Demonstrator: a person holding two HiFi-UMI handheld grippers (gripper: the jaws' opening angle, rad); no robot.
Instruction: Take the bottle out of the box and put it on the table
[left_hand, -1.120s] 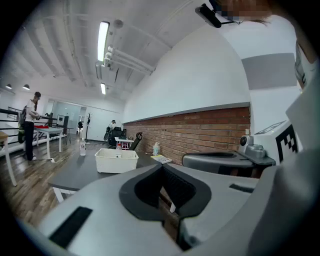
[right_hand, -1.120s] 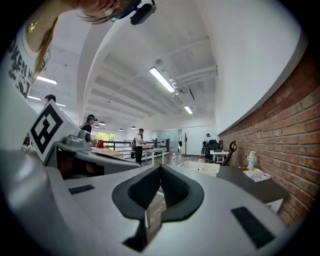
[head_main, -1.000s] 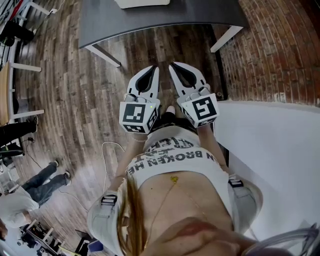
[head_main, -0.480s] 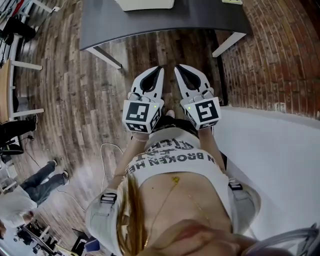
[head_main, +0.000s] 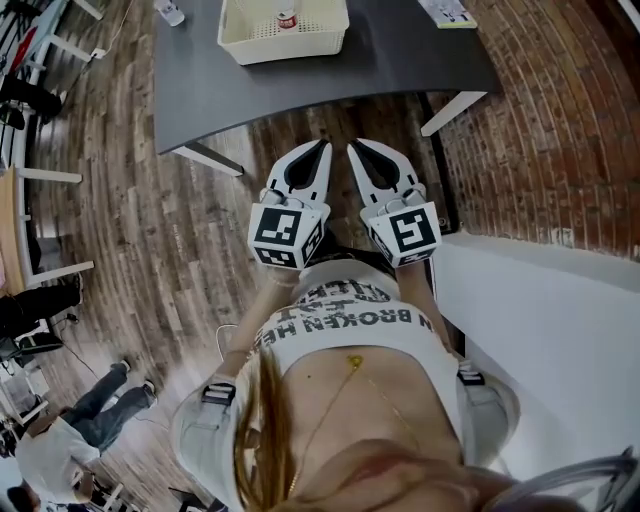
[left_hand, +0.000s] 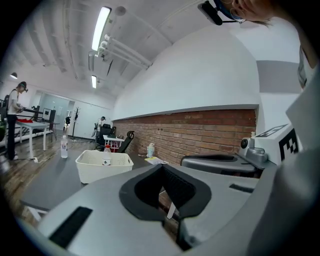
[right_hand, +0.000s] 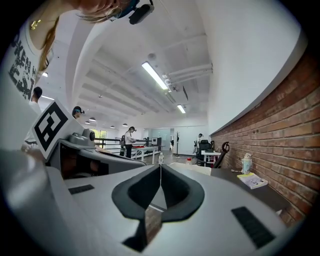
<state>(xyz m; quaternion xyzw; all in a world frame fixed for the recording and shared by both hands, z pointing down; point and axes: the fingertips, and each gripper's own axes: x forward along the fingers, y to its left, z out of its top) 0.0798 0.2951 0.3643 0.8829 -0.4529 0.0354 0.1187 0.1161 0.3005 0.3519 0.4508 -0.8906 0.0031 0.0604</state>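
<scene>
The left gripper (head_main: 320, 148) and the right gripper (head_main: 354, 150) are held closed and empty, side by side, near the table (head_main: 300, 75). The bottle (head_main: 287, 17) is seen in the box (head_main: 262, 47).

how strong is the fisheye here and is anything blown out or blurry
Head view: strong fisheye, the table edge and floorboards bow; evenly lit, sharp. Left gripper view: black corners, ceiling lamp blown out, basket and bottle small but readable. Right gripper view: black corners too, strip light glaring, brick wall curves.
</scene>
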